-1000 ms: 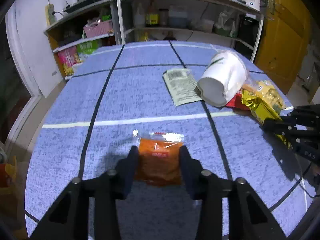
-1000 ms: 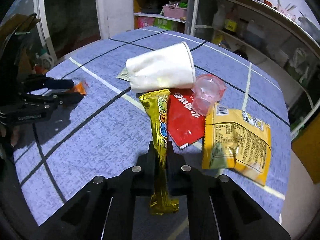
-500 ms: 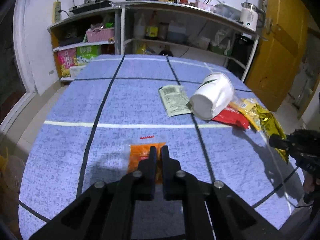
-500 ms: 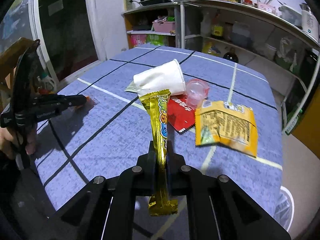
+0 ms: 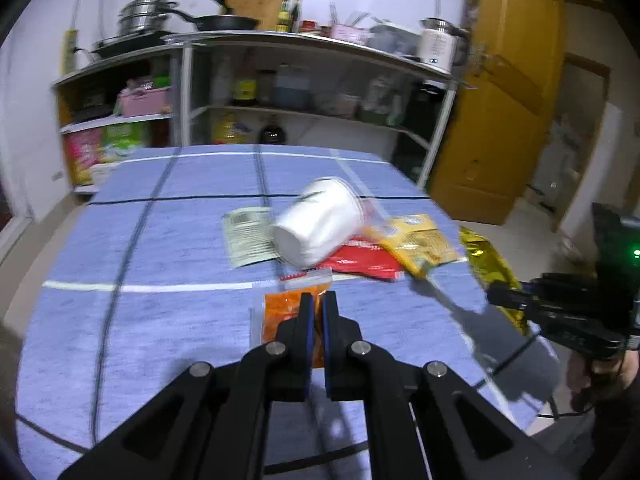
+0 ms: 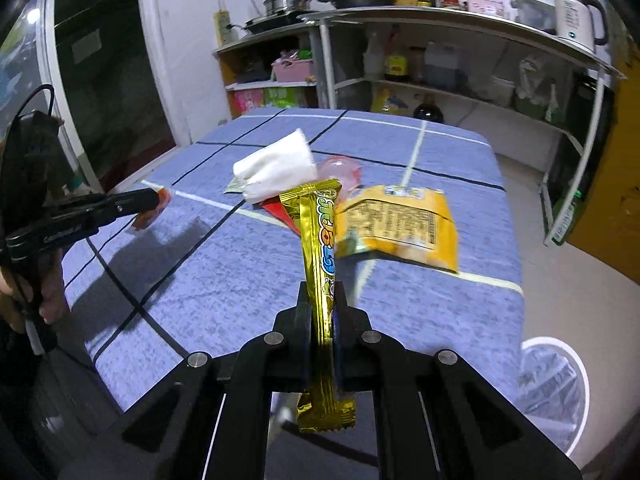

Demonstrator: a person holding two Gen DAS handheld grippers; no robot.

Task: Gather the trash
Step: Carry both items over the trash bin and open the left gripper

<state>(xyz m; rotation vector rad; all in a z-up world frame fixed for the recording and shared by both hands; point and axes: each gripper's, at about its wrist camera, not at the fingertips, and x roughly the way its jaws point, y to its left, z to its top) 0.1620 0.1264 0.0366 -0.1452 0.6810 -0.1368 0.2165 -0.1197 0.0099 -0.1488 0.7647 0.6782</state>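
Observation:
My left gripper (image 5: 314, 300) is shut on an orange sachet (image 5: 285, 312) and holds it above the blue table (image 5: 160, 320). My right gripper (image 6: 322, 292) is shut on a long gold snack wrapper (image 6: 320, 240), held upright off the table's near edge. On the table lie a tipped white paper cup (image 5: 316, 222), a green-white packet (image 5: 246, 234), a red wrapper (image 5: 366, 258) and a yellow bag (image 6: 400, 222). A clear pink plastic cup (image 6: 342, 170) sits behind the wrapper in the right wrist view. The left gripper (image 6: 154, 198) shows there with the sachet.
A white-rimmed bin with a clear liner (image 6: 554, 388) stands on the floor right of the table. Metal shelves (image 5: 312, 92) with bottles and pots stand behind the table. A yellow door (image 5: 508, 112) is at the right.
Both grippers have lifted and pulled back from the table with their wrappers. The orange sachet has left the table surface. The gold wrapper now hangs over the table's edge.

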